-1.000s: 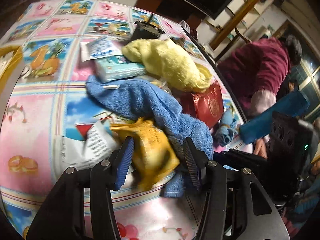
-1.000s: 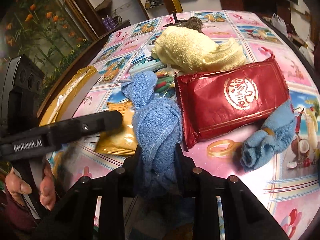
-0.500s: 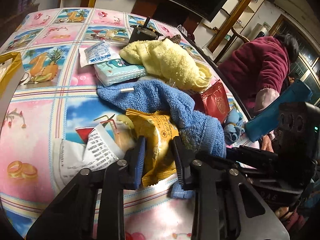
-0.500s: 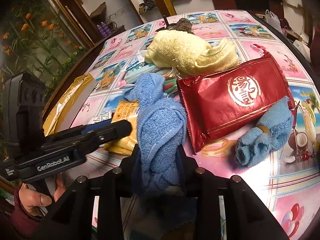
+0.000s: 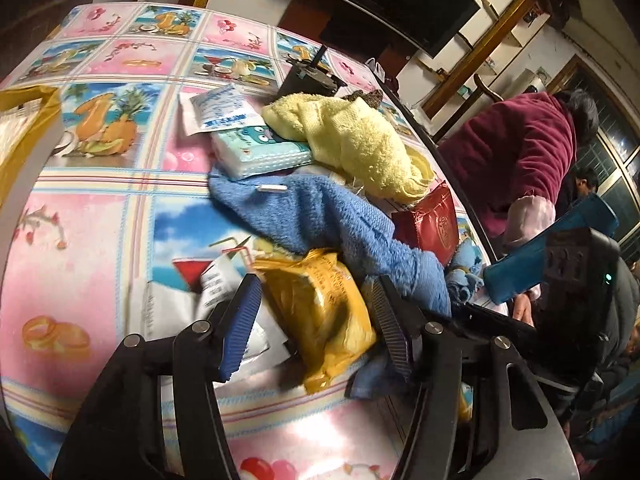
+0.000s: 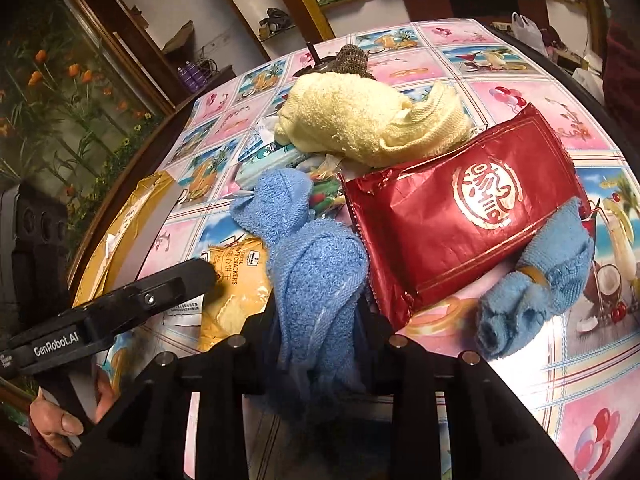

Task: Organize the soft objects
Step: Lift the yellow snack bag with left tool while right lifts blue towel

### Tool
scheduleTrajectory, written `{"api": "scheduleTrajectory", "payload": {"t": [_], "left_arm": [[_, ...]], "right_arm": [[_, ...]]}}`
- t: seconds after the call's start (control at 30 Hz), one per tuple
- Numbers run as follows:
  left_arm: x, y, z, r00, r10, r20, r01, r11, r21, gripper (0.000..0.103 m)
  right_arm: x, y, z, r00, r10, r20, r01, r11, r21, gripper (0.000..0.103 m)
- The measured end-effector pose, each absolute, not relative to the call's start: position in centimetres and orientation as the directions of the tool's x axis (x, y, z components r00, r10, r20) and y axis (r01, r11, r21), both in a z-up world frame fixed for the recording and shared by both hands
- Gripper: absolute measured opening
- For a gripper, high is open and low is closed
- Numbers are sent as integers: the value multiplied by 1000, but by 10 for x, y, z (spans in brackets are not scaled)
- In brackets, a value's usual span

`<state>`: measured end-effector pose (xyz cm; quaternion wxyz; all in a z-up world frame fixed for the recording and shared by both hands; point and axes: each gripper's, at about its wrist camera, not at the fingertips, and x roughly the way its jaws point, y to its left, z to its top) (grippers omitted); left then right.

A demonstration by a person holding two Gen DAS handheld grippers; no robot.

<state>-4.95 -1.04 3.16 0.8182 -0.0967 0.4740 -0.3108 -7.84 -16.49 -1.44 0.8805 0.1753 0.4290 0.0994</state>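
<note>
**On the table: 2 grippers in a soft pile**

Nearest the right gripper (image 6: pixel 320 320), its fingers pinch the blue towel (image 6: pixel 316 264). Left gripper (image 5: pixel 316 320) fingers are spread around the yellow cracker pack (image 5: pixel 320 312). Farther back, a yellow towel (image 6: pixel 360 120) tops the red pouch (image 6: pixel 460 208).

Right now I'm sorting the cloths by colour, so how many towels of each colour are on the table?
Blue towel, shut in the right gripper: 1
Light blue towel: 1
Yellow towel: 1
Total: 3
</note>
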Motion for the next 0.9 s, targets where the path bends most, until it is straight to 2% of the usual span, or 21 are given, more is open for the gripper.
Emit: {"api": "scheduleTrajectory", "payload": {"t": [0.07,0.17,0.2,0.23,0.4,0.7,0.8,0.9], "left_arm": [[-45,-26,24,328,-579,-747,431,795,-427,60],[-46,-35,19,354,-595,-722,450,784,-426,61],[-46,-35,19,341,-604,-720,460,775,-433,60],[-46,-34,19,331,-608,-722,466,771,-435,46],[-50,-21,20,321,-633,-705,487,748,-450,44],[-88,44,68,415,-722,-553,477,690,-544,43],[-98,74,86,468,-719,-513,458,694,-555,33],[-103,115,101,528,-706,-472,422,700,-576,33]], "right_arm": [[-79,-166,-16,604,340,-721,-31,914,405,31],[-78,-170,-19,598,361,-715,-24,900,435,31],[-78,-171,-20,597,364,-715,-21,898,439,31],[-79,-171,-20,597,366,-714,-22,897,442,30],[-86,-176,-17,623,393,-676,-31,876,481,30],[-116,-165,20,669,460,-583,-147,851,504,29],[-121,-158,37,678,504,-534,-199,826,527,29],[-122,-154,53,702,508,-499,-225,823,522,29]]}}
